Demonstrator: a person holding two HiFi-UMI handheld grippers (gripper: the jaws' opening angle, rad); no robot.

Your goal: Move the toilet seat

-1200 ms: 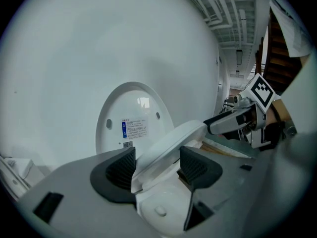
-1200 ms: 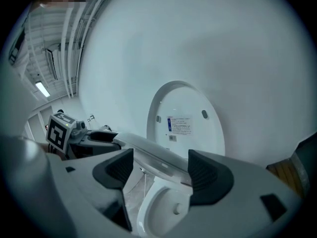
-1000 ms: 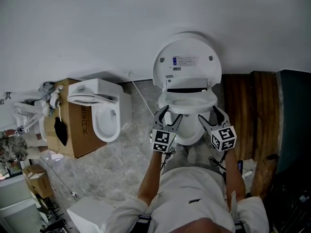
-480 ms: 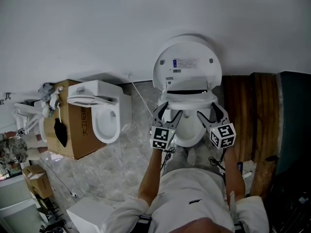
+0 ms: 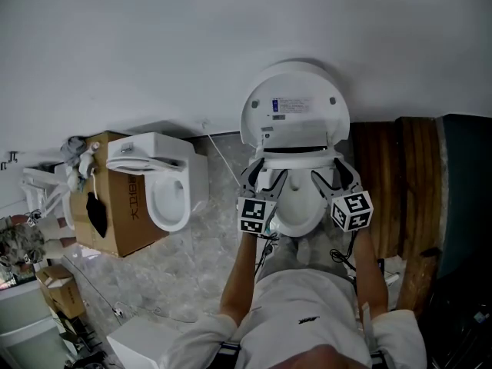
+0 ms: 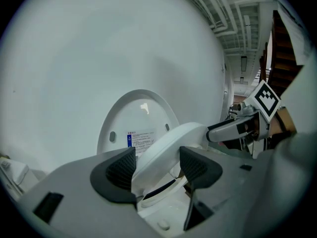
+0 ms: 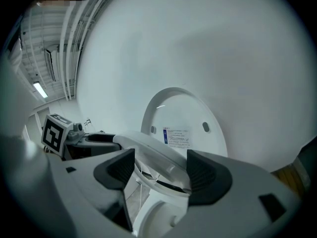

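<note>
A white toilet stands against the wall with its lid [image 5: 294,102] upright. The toilet seat [image 5: 296,158] is tilted up off the bowl [image 5: 296,215], partway toward the lid. My left gripper [image 5: 265,177] is shut on the seat's left side, and the seat [image 6: 163,150] fills the gap between its pads. My right gripper [image 5: 332,175] holds the right side. Its jaws are closing, with the seat [image 7: 153,155] between them and against both pads. The lid [image 7: 183,113] rises behind.
A second white toilet [image 5: 165,179] sits on a cardboard box [image 5: 123,206] to the left. Dark wooden planks [image 5: 396,175] lean at the right. The white wall is right behind the lid. A white box [image 5: 146,340] lies at the lower left.
Both grippers have moved a little away from the person toward the wall, and the seat between them has tipped up from lying flat on the bowl.
</note>
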